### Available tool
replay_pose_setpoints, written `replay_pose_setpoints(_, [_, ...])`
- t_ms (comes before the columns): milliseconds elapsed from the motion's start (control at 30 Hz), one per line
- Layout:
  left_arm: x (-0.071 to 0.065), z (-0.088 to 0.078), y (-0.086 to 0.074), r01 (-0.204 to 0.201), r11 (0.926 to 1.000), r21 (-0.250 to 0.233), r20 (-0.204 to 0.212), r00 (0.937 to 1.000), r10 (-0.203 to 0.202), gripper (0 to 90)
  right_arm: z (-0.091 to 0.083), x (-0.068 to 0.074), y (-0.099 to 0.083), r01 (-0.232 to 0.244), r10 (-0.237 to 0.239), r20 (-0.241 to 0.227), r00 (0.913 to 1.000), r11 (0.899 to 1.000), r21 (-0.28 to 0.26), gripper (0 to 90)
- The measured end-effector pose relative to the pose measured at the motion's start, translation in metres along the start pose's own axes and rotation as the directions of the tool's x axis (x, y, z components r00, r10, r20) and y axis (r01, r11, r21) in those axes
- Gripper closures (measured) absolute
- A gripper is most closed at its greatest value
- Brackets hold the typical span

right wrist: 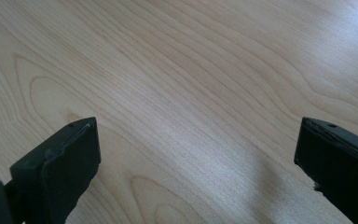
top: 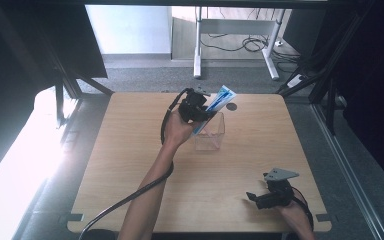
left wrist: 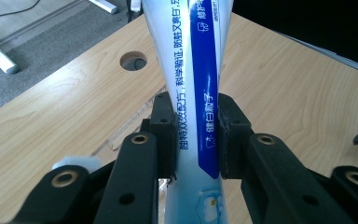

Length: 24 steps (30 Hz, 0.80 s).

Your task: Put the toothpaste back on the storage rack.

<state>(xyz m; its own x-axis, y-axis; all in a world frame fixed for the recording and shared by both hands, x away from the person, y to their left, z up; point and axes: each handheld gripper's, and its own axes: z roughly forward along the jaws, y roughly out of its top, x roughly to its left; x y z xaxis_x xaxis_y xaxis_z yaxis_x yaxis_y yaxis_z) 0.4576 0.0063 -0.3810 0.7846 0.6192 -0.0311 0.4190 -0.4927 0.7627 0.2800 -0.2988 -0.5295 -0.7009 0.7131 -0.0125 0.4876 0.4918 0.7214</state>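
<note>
Left tongs [top: 200, 111]: clamped on toothpaste tube [top: 219, 101], tilted above clear box [top: 211, 132] far-centre on tabletop [top: 130, 150] | Right tongs [top: 260, 198]: apart, near right, holding nothing | Tip: centre cap end over opening, lower before loosening.

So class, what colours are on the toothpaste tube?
White toothpaste tube with a blue stripe, clearest in the left gripper view.

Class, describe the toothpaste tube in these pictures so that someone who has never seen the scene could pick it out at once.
Start at the wooden table and find the clear plastic box near its far middle. Slanting over the box's rim is the toothpaste tube, pinched between the pads of the left gripper. It is the one white and blue thing there, with a dark blue stripe and printed characters along its length.
</note>
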Motion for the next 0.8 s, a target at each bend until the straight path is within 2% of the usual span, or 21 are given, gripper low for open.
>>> replay_pose_setpoints(200, [0.002, 0.009, 0.004, 0.011, 0.9998, -0.015, 0.000, 0.9999, -0.011, 72.4, 0.000, 0.000, 0.000, 0.002, -0.002, -0.001, 1.0000, 1.000, 0.002, 0.7])
replay_pose_setpoints(633, [0.002, 0.026, 0.016, -0.010, 0.9996, -0.028, -0.025, 0.9996, 0.009, 72.4, 0.001, 0.000, 0.000, 0.005, -0.004, -0.004, 1.0000, 1.000, 0.003, 0.8])
replay_pose_setpoints(800, [0.004, 0.035, 0.015, -0.002, 0.9992, -0.041, -0.034, 0.9994, 0.000, 72.4, 0.000, 0.001, 0.000, 0.004, -0.004, -0.005, 1.0000, 1.000, 0.003, 0.9])
